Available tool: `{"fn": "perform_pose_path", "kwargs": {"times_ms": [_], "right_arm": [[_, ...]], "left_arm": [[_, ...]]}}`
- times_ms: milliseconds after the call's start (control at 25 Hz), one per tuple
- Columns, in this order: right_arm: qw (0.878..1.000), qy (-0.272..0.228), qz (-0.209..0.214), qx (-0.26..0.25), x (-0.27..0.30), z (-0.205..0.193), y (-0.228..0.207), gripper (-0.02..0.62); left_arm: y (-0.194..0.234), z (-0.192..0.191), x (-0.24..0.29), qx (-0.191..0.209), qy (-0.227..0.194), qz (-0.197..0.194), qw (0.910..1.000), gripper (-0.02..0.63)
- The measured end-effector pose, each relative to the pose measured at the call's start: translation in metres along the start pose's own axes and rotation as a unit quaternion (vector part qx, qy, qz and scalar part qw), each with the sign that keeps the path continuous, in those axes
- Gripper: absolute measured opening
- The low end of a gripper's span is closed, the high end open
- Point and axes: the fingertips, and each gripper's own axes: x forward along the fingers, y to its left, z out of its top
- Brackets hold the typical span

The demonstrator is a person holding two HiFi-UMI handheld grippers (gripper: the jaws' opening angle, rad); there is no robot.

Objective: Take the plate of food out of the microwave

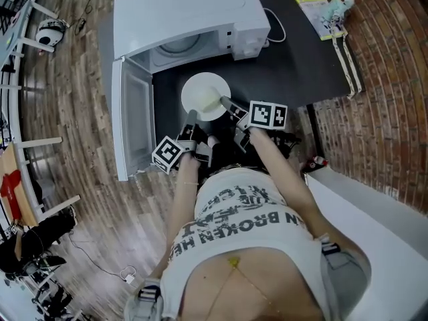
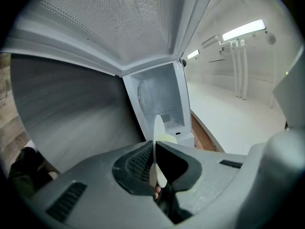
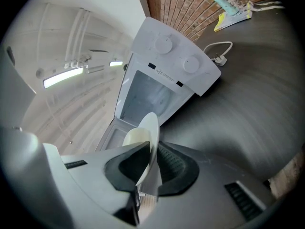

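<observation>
A white plate (image 1: 204, 96) with pale yellow food (image 1: 212, 101) on it hangs over the dark table just in front of the open white microwave (image 1: 184, 15). My left gripper (image 1: 192, 118) is shut on the plate's near-left rim, and my right gripper (image 1: 226, 101) is shut on its near-right rim. In the left gripper view the plate (image 2: 157, 147) shows edge-on, pinched between the dark pads. The right gripper view shows the plate (image 3: 150, 144) edge-on too, clamped between the pads, with the food (image 3: 136, 136) beside it.
The microwave door (image 1: 130, 122) swings open to the left, beside the left gripper. The microwave's turntable (image 1: 179, 45) sits bare inside the cavity. A plug and cord (image 1: 274, 25) lie right of the microwave. A booklet and toy (image 1: 326, 11) rest at the table's far right corner.
</observation>
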Motion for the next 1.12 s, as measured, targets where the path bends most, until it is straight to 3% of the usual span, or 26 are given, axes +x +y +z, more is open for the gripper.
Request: {"fn": "perform_pose_path", "kwargs": {"times_ms": [1120], "right_arm": [[0.996,0.082,0.039,-0.019,-0.073,-0.013,-0.029,0.046]], "left_arm": [[-0.01,-0.096,-0.029,-0.015,-0.087,0.033,0.9956,0.018]]}}
